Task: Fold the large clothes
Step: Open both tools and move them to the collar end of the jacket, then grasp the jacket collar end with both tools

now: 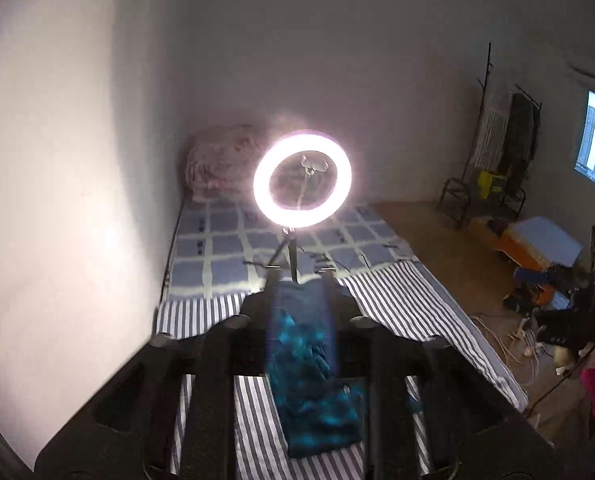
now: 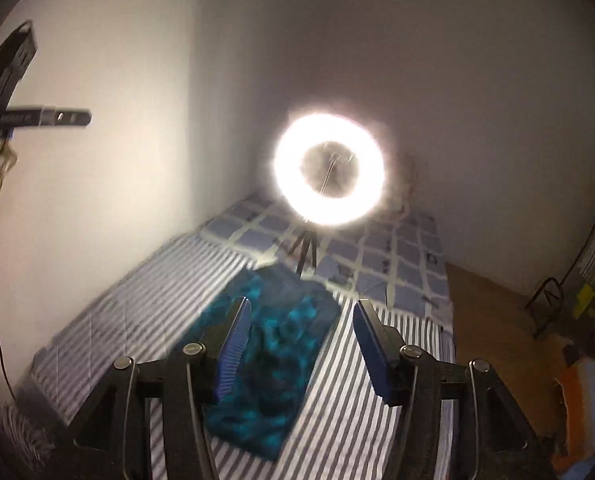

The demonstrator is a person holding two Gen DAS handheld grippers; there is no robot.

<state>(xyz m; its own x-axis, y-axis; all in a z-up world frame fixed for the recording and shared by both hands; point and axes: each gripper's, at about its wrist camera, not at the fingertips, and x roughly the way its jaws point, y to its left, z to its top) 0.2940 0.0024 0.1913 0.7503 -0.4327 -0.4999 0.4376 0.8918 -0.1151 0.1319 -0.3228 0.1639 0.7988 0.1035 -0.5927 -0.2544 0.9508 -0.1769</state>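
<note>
Teal cloth (image 2: 269,344) lies folded in a long strip on the striped bed sheet (image 2: 349,400), below and ahead of my right claw (image 2: 301,320). Right claw's wide open, holding nothing, hovering above the cloth. Left claw (image 1: 299,304) is blurred w/ cloth showing between its fingers; can't tell if it grips. Ring light (image 1: 302,178) stands beyond.

Dim room; ring light (image 1: 302,178) glare blooms; motion blur; fisheye-dark edges.

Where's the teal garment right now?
In both wrist views the teal garment lies folded on the striped sheet, just in front of the ring light tripod, below both grippers.
</note>
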